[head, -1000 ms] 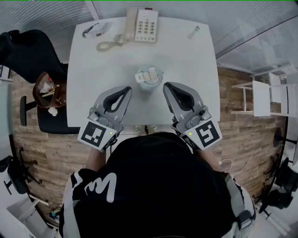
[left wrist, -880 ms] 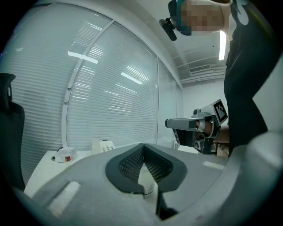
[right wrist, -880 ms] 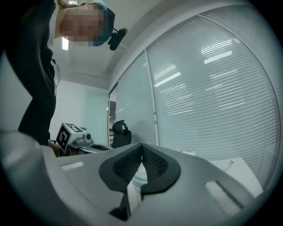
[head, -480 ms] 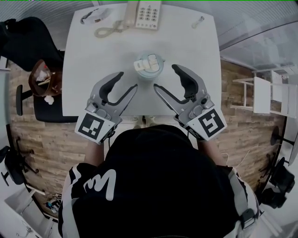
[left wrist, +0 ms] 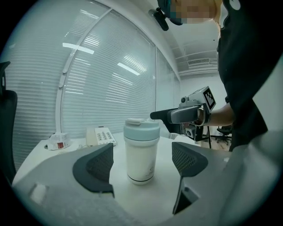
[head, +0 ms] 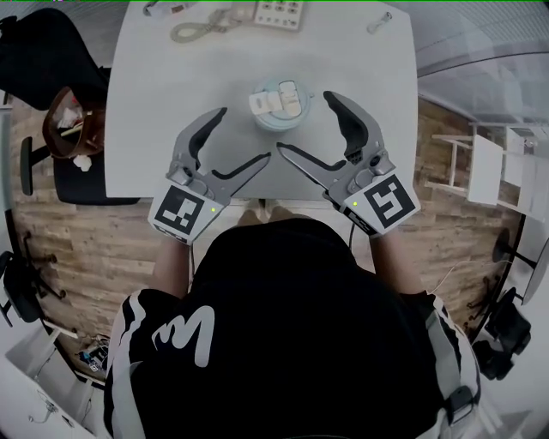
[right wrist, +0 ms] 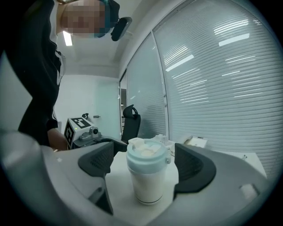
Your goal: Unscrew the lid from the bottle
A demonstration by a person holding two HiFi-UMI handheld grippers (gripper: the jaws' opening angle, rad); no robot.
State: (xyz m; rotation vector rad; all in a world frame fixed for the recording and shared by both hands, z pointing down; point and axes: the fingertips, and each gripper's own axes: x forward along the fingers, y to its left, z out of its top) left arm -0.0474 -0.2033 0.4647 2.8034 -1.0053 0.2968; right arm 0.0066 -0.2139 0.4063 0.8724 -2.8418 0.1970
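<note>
A white bottle (head: pixel 276 105) with a pale blue lid (left wrist: pixel 141 129) stands upright on the white table (head: pixel 171 94). My left gripper (head: pixel 244 135) is just left of it and near the table's front edge. Its jaws have just been opening and stand wide with nothing between them. My right gripper (head: pixel 304 122) mirrors it on the right, jaws also just opened wide and empty. In the left gripper view the bottle (left wrist: pixel 141 159) stands ahead between the pads (left wrist: pixel 95 164), untouched. The right gripper view shows the bottle (right wrist: pixel 149 185) the same way, with its flip cap (right wrist: pixel 146 149) on top.
A desk phone (head: pixel 279 9) with a coiled cord lies at the table's far edge, and a small metal item (head: pixel 378 21) at the far right corner. A black chair (head: pixel 39 47) and a brown bag (head: pixel 73 129) stand left of the table. A small white box (left wrist: pixel 58 141) sits near the blinds.
Both grippers went from shut to wide open. They sank toward the table and now flank the bottle more closely. The bottle has not moved.
</note>
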